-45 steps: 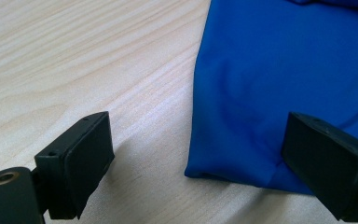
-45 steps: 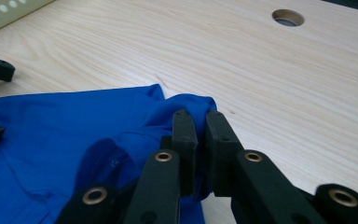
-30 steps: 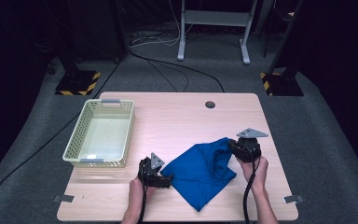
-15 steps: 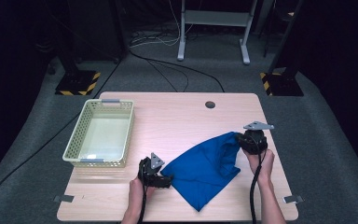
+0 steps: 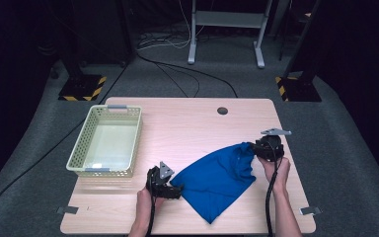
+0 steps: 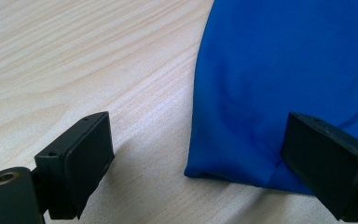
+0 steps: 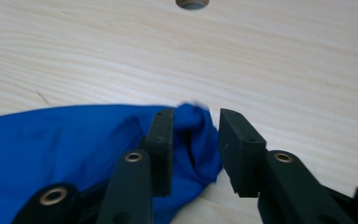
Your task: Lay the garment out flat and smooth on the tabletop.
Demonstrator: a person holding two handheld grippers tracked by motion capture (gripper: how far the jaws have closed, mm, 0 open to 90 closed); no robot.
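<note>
Blue cloth (image 5: 217, 178) lies spread on my pale wooden table (image 5: 187, 123), and I take it as my landmark for everything else. It stretches from a bunched tip at its far right end down to a loose point near the table's front edge, with a few shallow folds across the middle. At that far right tip I have the right gripper (image 5: 265, 148) — in the right gripper view its jaws have just been opening and now stand a little apart, with the bunched corner of the cloth (image 7: 193, 135) between them; one jaw lies against the fabric, the other stands clear of it, so nothing is pinched. At the cloth's left edge sits the left gripper (image 5: 172, 185), low on the wood. In the left gripper view its jaws stand wide, one over bare table (image 6: 88, 70), the other at the rounded hem of the cloth (image 6: 279, 84), not clamped on it. Left of the cloth and well apart from it stands a pale green mesh basket (image 5: 81, 150). Beyond the cloth, near the table's far edge, is a round cable hole (image 5: 222, 110). Around the table the room is dark — grey carpet (image 5: 345, 148), black cables (image 5: 177, 74) trailing over it, a grey metal stand (image 5: 227, 29) at the back, and yellow-and-black striped floor plates (image 5: 81, 89).
</note>
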